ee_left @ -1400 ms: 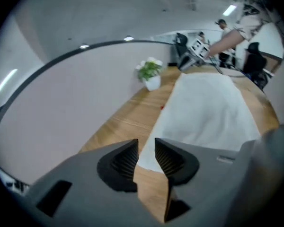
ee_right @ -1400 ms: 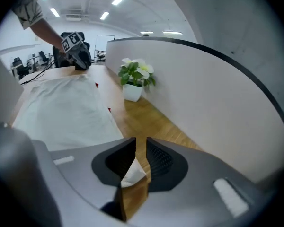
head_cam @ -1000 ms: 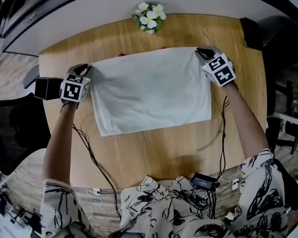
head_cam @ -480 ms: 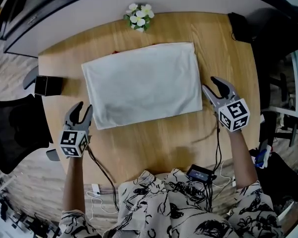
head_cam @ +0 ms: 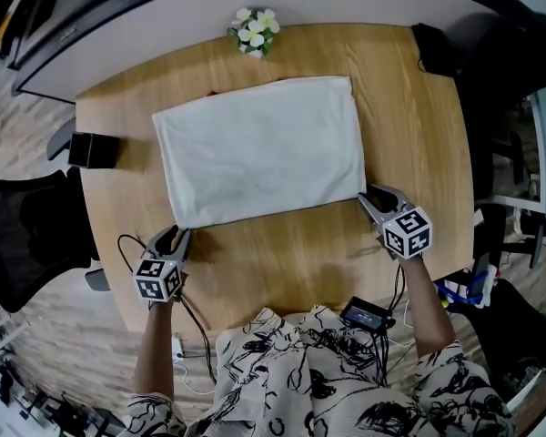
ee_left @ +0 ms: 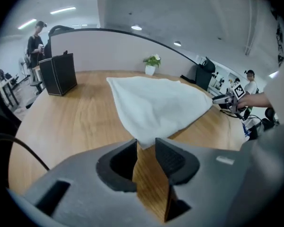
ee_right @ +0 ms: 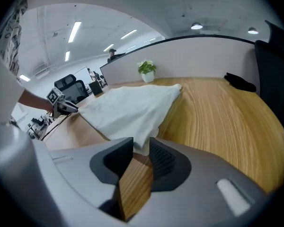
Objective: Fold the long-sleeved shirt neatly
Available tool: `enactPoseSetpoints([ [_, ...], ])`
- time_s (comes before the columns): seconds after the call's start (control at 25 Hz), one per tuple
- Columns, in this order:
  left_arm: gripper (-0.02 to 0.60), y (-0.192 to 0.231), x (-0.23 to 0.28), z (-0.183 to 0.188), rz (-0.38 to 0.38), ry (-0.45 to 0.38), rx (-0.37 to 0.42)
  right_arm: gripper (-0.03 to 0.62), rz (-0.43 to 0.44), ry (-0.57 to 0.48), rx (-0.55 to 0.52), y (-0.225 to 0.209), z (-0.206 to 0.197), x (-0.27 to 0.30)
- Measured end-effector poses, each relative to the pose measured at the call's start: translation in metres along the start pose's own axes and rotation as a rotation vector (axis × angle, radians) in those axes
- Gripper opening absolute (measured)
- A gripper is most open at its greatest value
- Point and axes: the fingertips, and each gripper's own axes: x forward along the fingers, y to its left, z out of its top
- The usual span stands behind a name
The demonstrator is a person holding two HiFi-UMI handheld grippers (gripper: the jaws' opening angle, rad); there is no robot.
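Note:
The white shirt (head_cam: 259, 148), folded into a flat rectangle, lies on the round wooden table (head_cam: 291, 253). My left gripper (head_cam: 176, 237) is at the shirt's near left corner. In the left gripper view the shirt (ee_left: 156, 103) has its corner tip between the jaw tips of the left gripper (ee_left: 146, 145); the jaws are closing, with a gap still showing. My right gripper (head_cam: 369, 196) is at the near right corner. In the right gripper view the right gripper (ee_right: 141, 145) is also closing, with the corner of the shirt (ee_right: 132, 110) between its jaws.
A small pot of white flowers (head_cam: 257, 31) stands at the table's far edge. A black box (head_cam: 94, 150) sits at the left edge, a dark object (head_cam: 434, 48) at the far right. A black device with cables (head_cam: 368, 315) lies at the near edge.
Both grippers let go of the shirt's far corners and drew back along its sides to the near corners. The shirt stays flat on the table.

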Motion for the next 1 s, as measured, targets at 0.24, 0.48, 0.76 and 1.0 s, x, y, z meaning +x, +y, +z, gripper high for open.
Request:
enactPoseSetpoints([
  [0.24,0.03,0.004,-0.002,-0.002,0.108,0.042,0.205,0.026,0.003,0.037,-0.049,0.001,-0.006,-0.002],
  [0.48,0.035,0.008,-0.005,-0.015,0.178,0.074,0.274,0.03,-0.02,0.082,-0.082,-0.006,-0.025,-0.002],
  [0.76,0.147,0.012,-0.039,-0.008,0.198,-0.08,0.066,0.136,0.005,-0.01,0.015,-0.017,-0.012,-0.027],
  [1.0,0.08,0.005,-0.117,0.047,0.228,-0.476,-0.039,0.046,-0.056,-0.435,0.101,-0.034,0.074,-0.107],
])
